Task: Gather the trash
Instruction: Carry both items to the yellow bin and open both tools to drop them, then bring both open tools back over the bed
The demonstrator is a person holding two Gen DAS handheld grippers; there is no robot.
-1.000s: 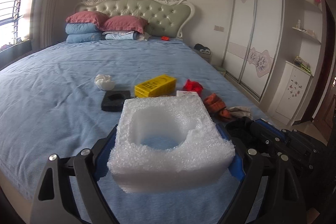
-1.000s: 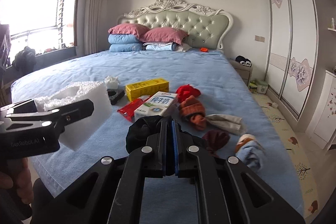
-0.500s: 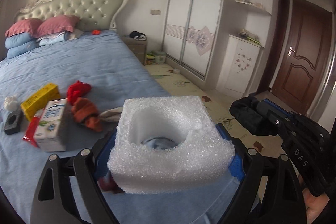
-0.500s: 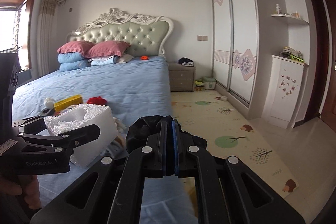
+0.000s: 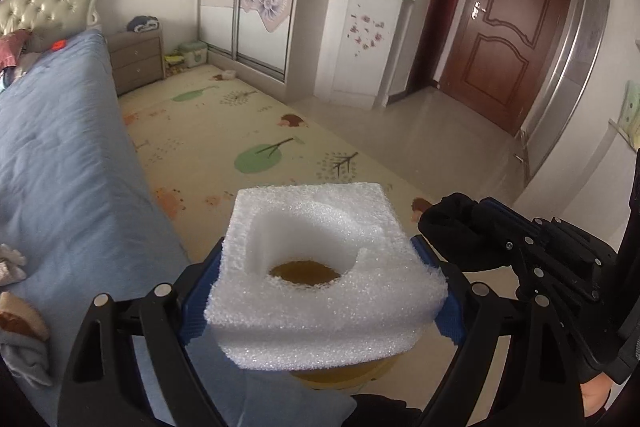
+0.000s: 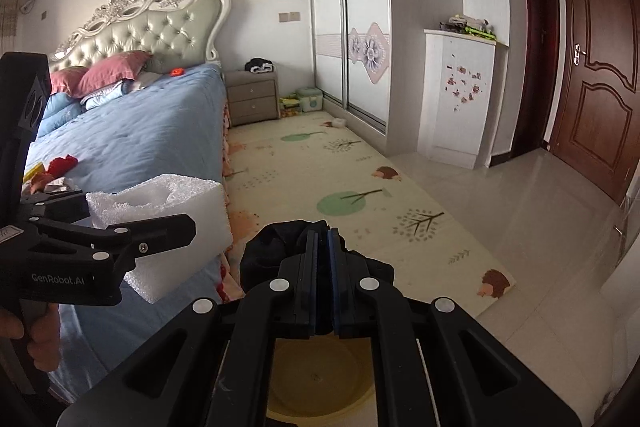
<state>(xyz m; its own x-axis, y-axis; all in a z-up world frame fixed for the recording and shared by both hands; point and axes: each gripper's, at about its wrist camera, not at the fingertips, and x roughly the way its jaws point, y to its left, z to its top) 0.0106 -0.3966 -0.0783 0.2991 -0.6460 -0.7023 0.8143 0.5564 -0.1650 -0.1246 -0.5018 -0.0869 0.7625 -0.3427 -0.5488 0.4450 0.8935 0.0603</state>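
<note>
White foam packing block [image 5: 320,283], with a round recess cut through it, sits clamped between the blue pads of the left gripper [image 5: 320,301]; jaws stand wide because the block is wide, pads pressing its two sides. Block is held recess-up, off the bed, over a yellow basin [image 6: 320,383] on the floor; the basin's yellow shows through the recess and under the block's lower edge in the left wrist view. Judgement: the basin serves as the trash receptacle and the block is positioned for release into it. Right gripper [image 6: 322,255] has its jaws fully closed on a wad of black fabric [image 6: 276,247], likely a sock, bunched at the fingertips; it hangs just beside the block, also above the basin, so both items look set for the same drop. A hand [image 6: 24,331] grips the left gripper's handle. Blue bedspread [image 6: 132,135] lies to the left, with red and yellow items still on it, so collection is judged unfinished. Floor: patterned play mat [image 6: 340,187], then glossy tile. Beyond: grey nightstand [image 6: 252,99], sliding wardrobe [image 6: 348,7], brown door [image 5: 508,27].
</note>
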